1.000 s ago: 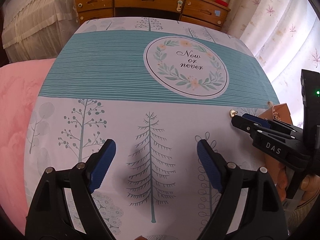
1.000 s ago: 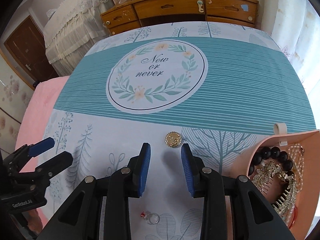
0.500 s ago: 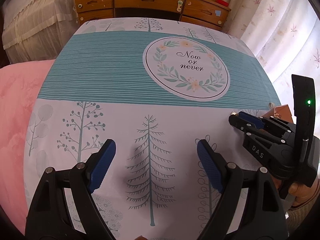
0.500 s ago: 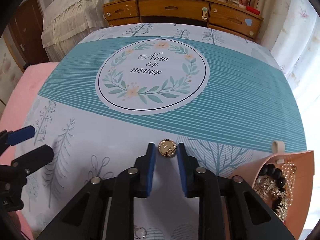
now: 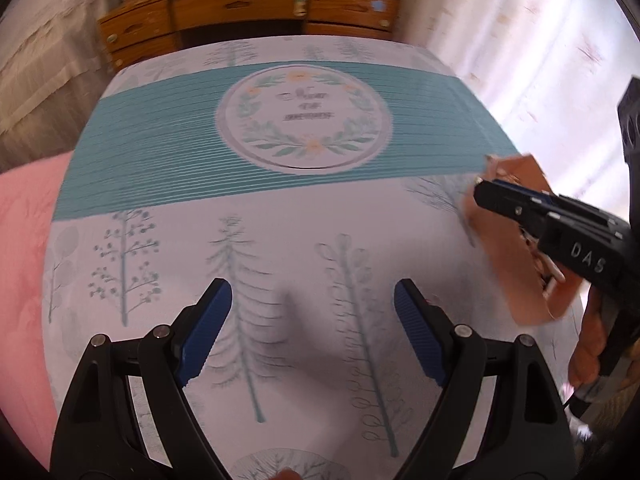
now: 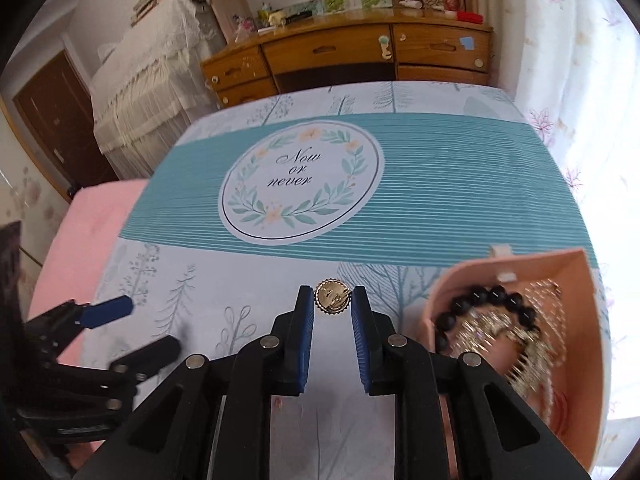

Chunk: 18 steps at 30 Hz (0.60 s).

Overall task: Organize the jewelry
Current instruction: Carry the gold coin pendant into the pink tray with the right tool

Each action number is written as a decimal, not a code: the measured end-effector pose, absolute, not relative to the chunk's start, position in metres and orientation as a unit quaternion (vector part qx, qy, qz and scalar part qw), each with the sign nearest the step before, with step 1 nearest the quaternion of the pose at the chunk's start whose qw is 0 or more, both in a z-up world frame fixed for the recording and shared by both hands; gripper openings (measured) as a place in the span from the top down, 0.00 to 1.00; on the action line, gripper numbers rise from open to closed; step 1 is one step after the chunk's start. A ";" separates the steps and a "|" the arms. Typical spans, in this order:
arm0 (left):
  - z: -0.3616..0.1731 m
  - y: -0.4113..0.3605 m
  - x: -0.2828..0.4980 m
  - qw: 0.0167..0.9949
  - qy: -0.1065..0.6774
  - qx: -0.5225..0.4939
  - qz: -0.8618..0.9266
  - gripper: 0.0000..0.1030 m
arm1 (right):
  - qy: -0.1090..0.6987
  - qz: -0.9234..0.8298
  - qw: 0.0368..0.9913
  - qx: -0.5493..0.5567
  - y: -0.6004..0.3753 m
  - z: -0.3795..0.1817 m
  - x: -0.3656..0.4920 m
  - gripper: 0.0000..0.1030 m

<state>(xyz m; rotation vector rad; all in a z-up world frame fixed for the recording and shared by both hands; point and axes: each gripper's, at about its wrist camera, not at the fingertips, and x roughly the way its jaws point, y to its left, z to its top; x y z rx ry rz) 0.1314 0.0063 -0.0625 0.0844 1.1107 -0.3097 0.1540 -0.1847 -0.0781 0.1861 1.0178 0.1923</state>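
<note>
Two grippers in view. My right gripper (image 6: 333, 304) is clamped on a round gold brooch (image 6: 333, 298), pinched edge-on between the blue pads at the very tips. The brooch sits clear of the printed tablecloth (image 6: 440, 184), just left of the pink jewelry box (image 6: 582, 360). That box is open at the table's right edge and holds a black bead bracelet (image 6: 486, 300), a gold hair comb (image 6: 504, 336) and pearl strands (image 6: 550, 292); its contents are a bit blurred.

My left gripper (image 5: 312, 332) has its jaws wide apart with nothing between them, hovering over the tree print at the near side of the cloth. From that camera the right gripper shows at the right, tips over the box, with a hand (image 5: 592, 344) on its grip; frame is motion-blurred, so the brooch reads only as a small gold speck at the tip. Wooden dresser (image 6: 348, 56) stands behind the table, pink bedding (image 6: 80, 236) on the left.
</note>
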 end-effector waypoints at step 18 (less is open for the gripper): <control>-0.084 -0.062 0.109 0.742 0.467 0.267 -0.401 0.37 | 0.471 0.010 0.866 0.167 -0.319 -0.046 0.024 0.82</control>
